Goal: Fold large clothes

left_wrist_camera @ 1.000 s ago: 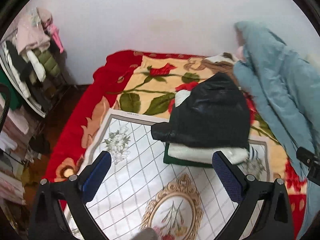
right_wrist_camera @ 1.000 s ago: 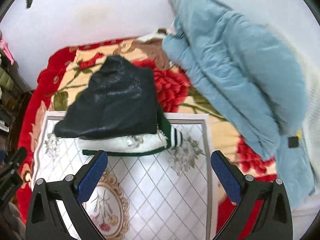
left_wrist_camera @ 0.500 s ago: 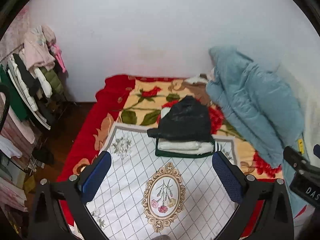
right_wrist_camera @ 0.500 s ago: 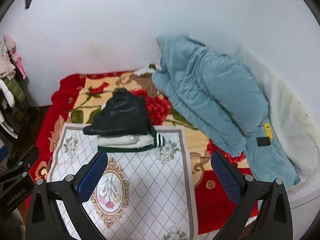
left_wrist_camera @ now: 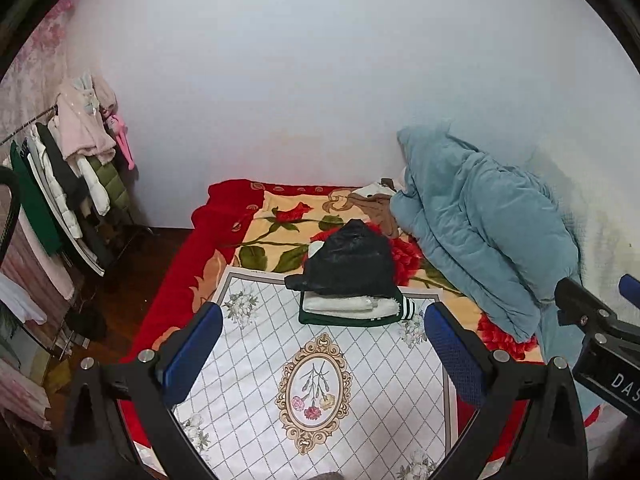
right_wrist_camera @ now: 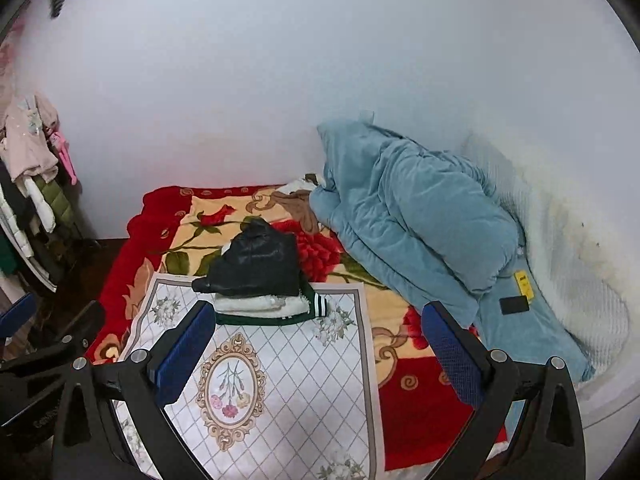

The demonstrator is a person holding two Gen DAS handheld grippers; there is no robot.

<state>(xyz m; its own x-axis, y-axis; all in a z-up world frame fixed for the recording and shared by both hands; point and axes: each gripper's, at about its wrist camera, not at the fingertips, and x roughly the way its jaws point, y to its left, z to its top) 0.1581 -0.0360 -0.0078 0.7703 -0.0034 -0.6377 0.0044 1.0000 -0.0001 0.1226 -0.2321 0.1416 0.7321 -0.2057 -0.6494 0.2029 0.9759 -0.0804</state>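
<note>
Gaping empty, both tools (left_wrist_camera: 322, 354) (right_wrist_camera: 318, 346) face stacked folded clothes (left_wrist_camera: 348, 280); blue quilt (left_wrist_camera: 480, 236) heaped alongside

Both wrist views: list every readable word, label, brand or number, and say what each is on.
"DAS", cut off at the frame edge: on the right gripper's body, in the left wrist view.
Lettering on the left gripper's body: too dark and blurred to read.
Yellow tag on the blue quilt: dark print, too small to read.
</note>
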